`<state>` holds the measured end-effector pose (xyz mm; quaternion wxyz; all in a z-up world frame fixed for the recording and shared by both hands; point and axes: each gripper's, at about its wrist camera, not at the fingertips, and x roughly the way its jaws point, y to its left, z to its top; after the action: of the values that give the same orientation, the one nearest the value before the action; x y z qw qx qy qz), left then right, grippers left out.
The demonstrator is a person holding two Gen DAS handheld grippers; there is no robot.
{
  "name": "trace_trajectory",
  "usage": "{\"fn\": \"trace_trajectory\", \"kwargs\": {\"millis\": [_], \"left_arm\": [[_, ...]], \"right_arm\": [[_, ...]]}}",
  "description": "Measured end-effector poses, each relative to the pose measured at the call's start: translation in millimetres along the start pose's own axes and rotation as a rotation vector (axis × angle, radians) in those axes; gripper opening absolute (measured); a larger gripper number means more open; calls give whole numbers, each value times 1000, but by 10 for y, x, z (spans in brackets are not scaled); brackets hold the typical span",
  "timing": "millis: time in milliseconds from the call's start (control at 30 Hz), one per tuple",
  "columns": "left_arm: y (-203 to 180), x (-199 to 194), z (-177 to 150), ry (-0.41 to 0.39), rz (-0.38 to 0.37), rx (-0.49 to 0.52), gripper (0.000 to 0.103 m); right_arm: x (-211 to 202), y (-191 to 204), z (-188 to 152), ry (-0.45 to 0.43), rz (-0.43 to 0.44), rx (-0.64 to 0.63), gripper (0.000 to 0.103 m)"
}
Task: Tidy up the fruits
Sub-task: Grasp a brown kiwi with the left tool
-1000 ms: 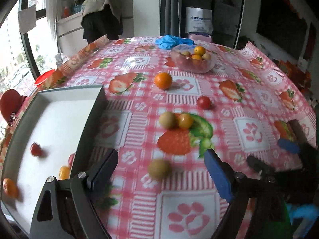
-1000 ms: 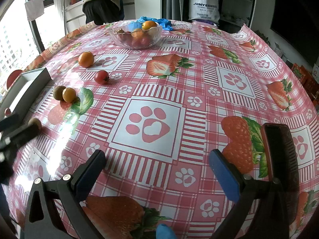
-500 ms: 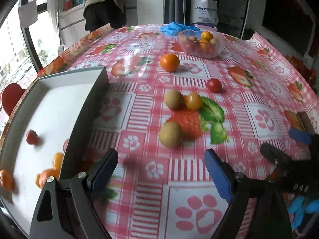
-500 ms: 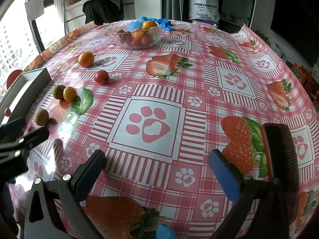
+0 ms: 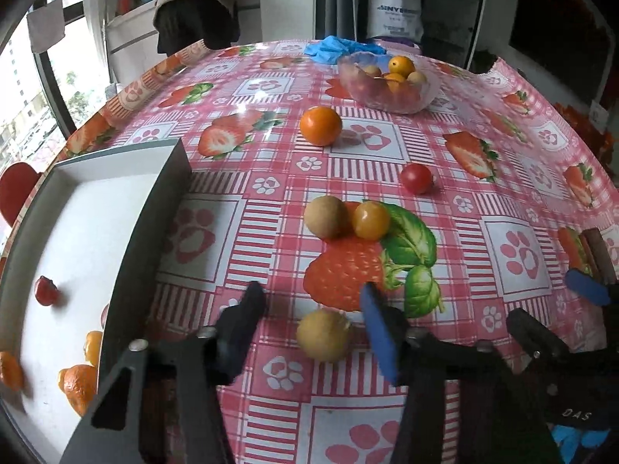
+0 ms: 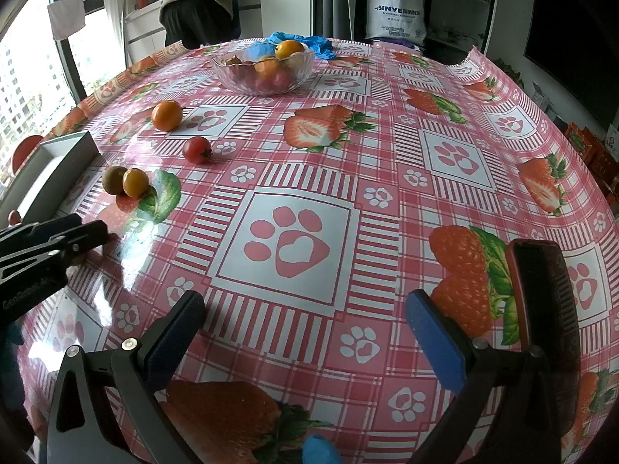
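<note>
- Left gripper [image 5: 313, 309] comes down over a brownish-yellow round fruit [image 5: 323, 334] near the table's near edge, and its jaws are closing, the fruit sits between them, the right blue pad close to it, the left pad not touching yet.
- The fruit rests on the pink strawberry-and-paw tablecloth [image 5: 445, 162], just beside the grey tray's right wall.
- That grey tray [image 5: 154, 224] sits at the table's left edge with a white floor; inside it there is a small red fruit [image 5: 45, 290] out in the open, and orange pieces [image 5: 79, 384] bunched at the near end against the right wall.
- Glass bowl [image 5: 387, 94] near the far edge: yellow-orange and tan fruits piled inside, one yellow one [image 5: 401, 65] riding on top; from the right wrist view red ones show through the glass low down.
- Blue gloves [image 5: 334, 47] lie crumpled just behind the bowl.
- Loose on the cloth between bowl and tray: an orange [image 5: 321, 125], a red cherry tomato [image 5: 416, 178], and a tan fruit [image 5: 325, 217] touching a yellow one [image 5: 370, 220].
- Right gripper [image 6: 305, 323] hovers over bare cloth near the near edge, fingers wide apart, nothing between them.
</note>
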<state>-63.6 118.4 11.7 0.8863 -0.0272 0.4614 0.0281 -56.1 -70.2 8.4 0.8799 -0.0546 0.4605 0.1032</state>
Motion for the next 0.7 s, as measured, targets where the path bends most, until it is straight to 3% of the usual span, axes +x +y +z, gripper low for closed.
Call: {"fn": "trace_trajectory", "kwargs": {"millis": [33, 67, 367, 400, 433, 467, 533, 700], "left_arm": [[-10, -11, -7, 0, -6, 8, 35], [-21, -17, -8, 1, -8, 12, 33], [9, -87, -115, -19, -21, 16, 35], [14, -89, -114, -18, -24, 15, 42], [25, -97, -117, -19, -18, 9, 69], [47, -121, -125, -40, -3, -3, 80], [80, -174, -141, -78, -1, -18, 80], [96, -95, -166, -34, 3, -12, 80]], "right_arm": [[0, 1, 1, 0, -1, 0, 103], [1, -1, 0, 0, 0, 0, 103], [1, 0, 0, 0, 0, 0, 103], [1, 0, 0, 0, 0, 0, 103], [1, 1, 0, 0, 0, 0, 103], [1, 0, 0, 0, 0, 0, 103], [1, 0, 0, 0, 0, 0, 103], [1, 0, 1, 1, 0, 0, 103]]}}
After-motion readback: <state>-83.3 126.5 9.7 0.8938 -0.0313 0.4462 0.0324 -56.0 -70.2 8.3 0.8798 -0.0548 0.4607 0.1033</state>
